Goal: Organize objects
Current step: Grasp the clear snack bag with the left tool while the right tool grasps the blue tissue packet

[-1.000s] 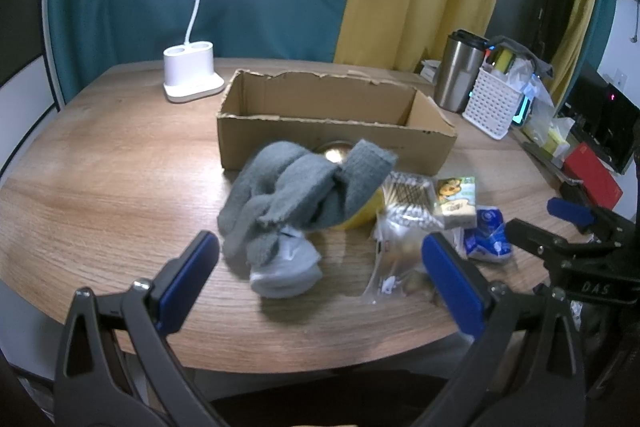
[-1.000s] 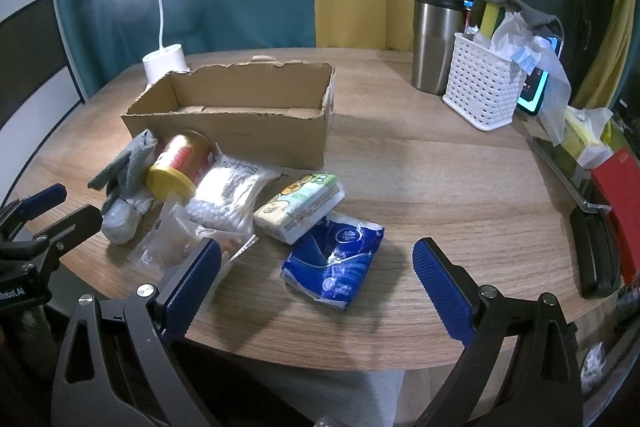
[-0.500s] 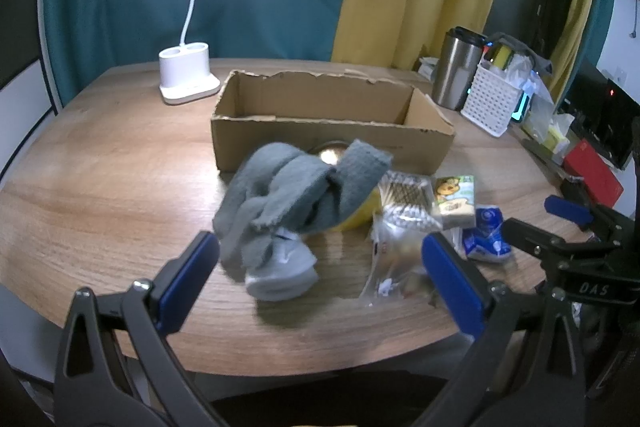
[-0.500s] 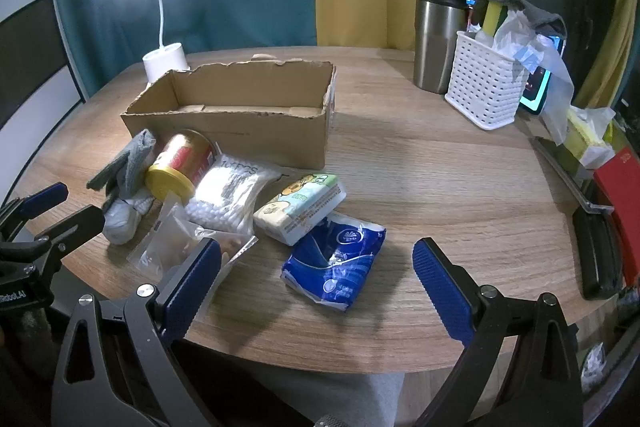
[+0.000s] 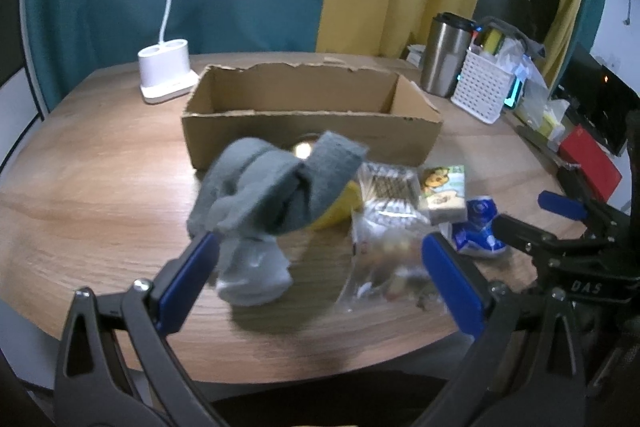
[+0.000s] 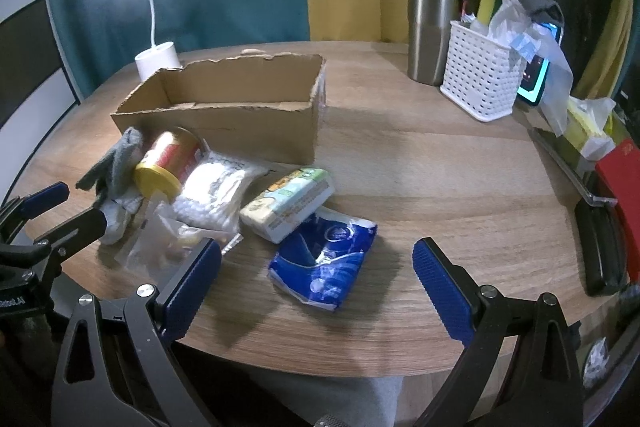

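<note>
Plainly, the left tongs (image 5: 320,259) stand wide apart and empty, low over the near edge of the tabletop (image 5: 100,187); the grey socks (image 5: 276,191) lie dead ahead at 12 o'clock, a bundled heap whose long axis runs from the pale toe end at 7 o'clock up to the darker cuff at 1 o'clock; the left blue pad sits just beside the toe end, though whether it touches is blurred; the right pad overlaps a clear plastic bag (image 5: 384,259). Beyond the socks, still at 12 o'clock, the torn cardboard box (image 5: 312,115) waits with its long side facing the tongs.

The right tongs (image 6: 316,275) also gape empty; the blue tissue pack (image 6: 324,259) lies between their pads, just ahead at 12 o'clock, its length slanting toward 1 o'clock; the yellow-lidded can (image 6: 168,163) and cotton swab bag (image 6: 216,187) lie off at 10 o'clock. Each arm seems nearer its own target; the socks look the left's business.
</note>
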Tool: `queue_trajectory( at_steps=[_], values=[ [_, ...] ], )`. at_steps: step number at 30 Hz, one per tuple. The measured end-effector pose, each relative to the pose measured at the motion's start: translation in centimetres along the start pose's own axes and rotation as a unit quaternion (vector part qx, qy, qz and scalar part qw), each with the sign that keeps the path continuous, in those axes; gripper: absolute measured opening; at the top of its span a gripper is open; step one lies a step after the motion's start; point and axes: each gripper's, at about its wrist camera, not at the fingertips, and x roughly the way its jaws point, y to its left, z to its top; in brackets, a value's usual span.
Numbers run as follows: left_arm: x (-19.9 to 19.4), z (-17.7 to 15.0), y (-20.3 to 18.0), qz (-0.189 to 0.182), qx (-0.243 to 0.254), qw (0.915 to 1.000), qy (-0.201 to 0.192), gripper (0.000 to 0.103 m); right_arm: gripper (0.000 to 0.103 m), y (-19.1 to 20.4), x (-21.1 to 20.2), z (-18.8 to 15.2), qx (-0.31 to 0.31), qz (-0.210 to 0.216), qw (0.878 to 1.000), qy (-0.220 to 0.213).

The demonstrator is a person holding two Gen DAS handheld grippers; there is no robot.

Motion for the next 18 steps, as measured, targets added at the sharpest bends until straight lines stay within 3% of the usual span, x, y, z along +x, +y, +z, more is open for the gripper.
queue_trajectory(
  at_steps=[18],
  values=[
    [3.7,-0.8,-3.4,-0.030,0.030,0.9979,0.048,0.102,0.098,-1.9,3.4,-0.7,0.004,0.007,1.000,0.026]
  ],
)
